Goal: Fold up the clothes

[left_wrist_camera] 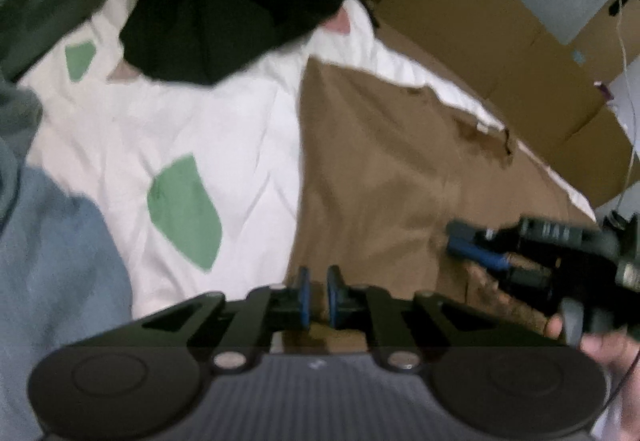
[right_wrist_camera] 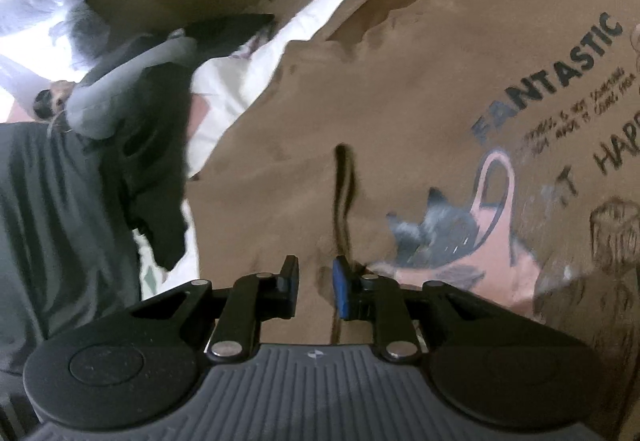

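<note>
The left wrist camera looked steeply down over its claw (left_wrist_camera: 318,297) onto the brown cotton T-shirt (left_wrist_camera: 372,169) spread on the white bed sheet with green leaf shapes (left_wrist_camera: 224,129). The right wrist camera sat close above the same T-shirt's printed front (right_wrist_camera: 400,101); both views shared shirt and sheet.
</note>
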Tool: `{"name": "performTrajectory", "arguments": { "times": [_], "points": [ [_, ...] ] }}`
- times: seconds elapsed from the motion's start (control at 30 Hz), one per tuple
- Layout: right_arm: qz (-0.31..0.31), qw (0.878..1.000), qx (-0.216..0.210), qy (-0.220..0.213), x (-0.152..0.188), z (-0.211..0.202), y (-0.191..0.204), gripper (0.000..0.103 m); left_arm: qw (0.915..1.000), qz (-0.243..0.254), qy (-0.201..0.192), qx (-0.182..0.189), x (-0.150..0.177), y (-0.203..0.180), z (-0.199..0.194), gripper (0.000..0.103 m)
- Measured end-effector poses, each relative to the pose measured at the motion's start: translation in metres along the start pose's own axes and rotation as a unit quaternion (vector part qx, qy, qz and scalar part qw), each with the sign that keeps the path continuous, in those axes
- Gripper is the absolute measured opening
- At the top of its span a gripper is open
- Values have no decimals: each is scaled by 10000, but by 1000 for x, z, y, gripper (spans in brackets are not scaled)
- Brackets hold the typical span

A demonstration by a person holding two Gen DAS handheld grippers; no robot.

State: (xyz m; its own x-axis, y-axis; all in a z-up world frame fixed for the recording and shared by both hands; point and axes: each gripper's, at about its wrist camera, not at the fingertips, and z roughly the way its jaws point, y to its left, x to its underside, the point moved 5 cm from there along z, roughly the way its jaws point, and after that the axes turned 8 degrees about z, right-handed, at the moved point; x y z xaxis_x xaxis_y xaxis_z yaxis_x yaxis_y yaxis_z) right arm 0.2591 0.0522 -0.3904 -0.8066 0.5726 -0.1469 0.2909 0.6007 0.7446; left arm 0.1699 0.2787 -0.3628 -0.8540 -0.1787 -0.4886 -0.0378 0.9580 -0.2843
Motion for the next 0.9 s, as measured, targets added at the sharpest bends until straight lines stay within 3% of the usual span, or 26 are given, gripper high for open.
{"name": "performTrajectory", "arguments": {
  "times": [0.4, 0.67, 0.8, 0.9],
  "points": [
    [-407, 9984, -15, 398, 57, 3, 17, 20, 9995, 269, 1, 173, -41, -19, 27, 9],
    [-662, 9958, 148, 622, 66, 11, 15, 21, 9996, 74, 264, -92, -35, -2, 52, 8],
    [-808, 9942, 240, 674, 69, 8, 14, 21, 9996, 7, 238, -136, -33, 3, 46, 6],
    [-934, 9927, 327, 687, 73, 2, 13, 21, 9995, -80, 224, -185, -31, 6, 37, 10]
  ]
}}
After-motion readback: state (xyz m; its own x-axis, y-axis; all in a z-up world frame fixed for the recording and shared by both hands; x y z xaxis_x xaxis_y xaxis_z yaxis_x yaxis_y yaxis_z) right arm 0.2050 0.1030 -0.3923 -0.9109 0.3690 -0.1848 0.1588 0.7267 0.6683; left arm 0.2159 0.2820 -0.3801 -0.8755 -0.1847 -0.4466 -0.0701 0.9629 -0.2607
